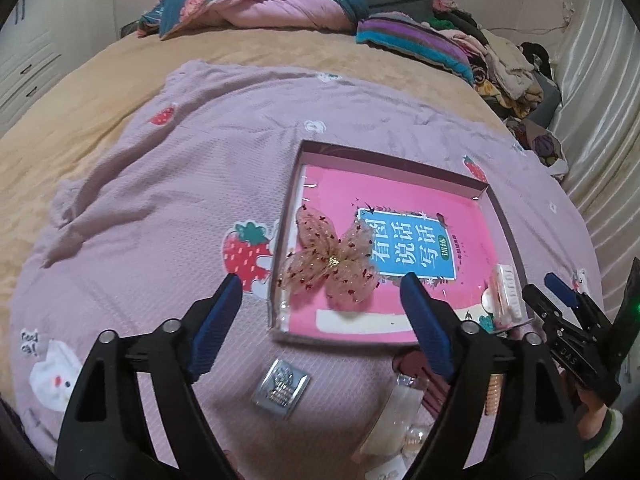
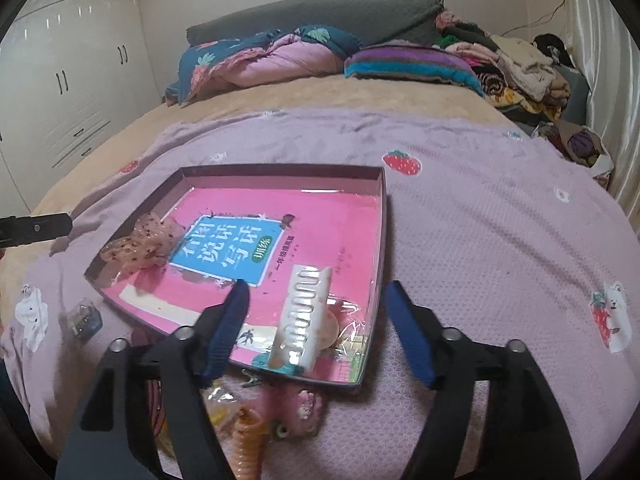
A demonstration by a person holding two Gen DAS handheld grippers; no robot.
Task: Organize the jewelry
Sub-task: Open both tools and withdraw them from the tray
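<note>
Flanking the tray (image 1: 502,216): foil packet (image 1: 281,388), spiral hair tie (image 2: 249,446), plush clip (image 2: 298,402).

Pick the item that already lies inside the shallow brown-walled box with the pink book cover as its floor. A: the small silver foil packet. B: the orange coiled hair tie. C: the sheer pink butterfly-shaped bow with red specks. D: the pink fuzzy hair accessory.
C: the sheer pink butterfly-shaped bow rests on the pink floor inside the shallow brown-walled box, while the other three lie on the blanket outside it.
</note>
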